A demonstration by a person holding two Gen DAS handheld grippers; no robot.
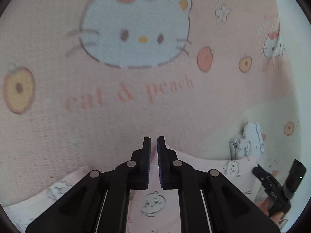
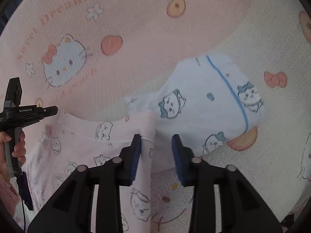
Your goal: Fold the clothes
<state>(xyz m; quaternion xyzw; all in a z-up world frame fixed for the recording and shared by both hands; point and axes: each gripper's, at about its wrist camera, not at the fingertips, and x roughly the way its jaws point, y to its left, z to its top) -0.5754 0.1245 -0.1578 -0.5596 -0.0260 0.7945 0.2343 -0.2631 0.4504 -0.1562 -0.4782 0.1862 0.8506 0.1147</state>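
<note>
Mid-fold on the pink printed garment [image 2: 81, 155] (over a cat-and-peach bedsheet [image 1: 58, 126]): left gripper [image 1: 154, 147] pinching its edge, right gripper [image 2: 156, 145] part-open, cloth unclamped. Next: re-grip, then carry across.

Pink cartoon-cat bedsheet [image 1: 175, 101] (peach prints, "cat & peach" lettering) under everything

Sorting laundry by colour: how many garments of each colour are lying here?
Pink garment: 1
White garment with blue trim: 1
Total: 2
Both lie on the pink cat-and-peach bedsheet.
</note>
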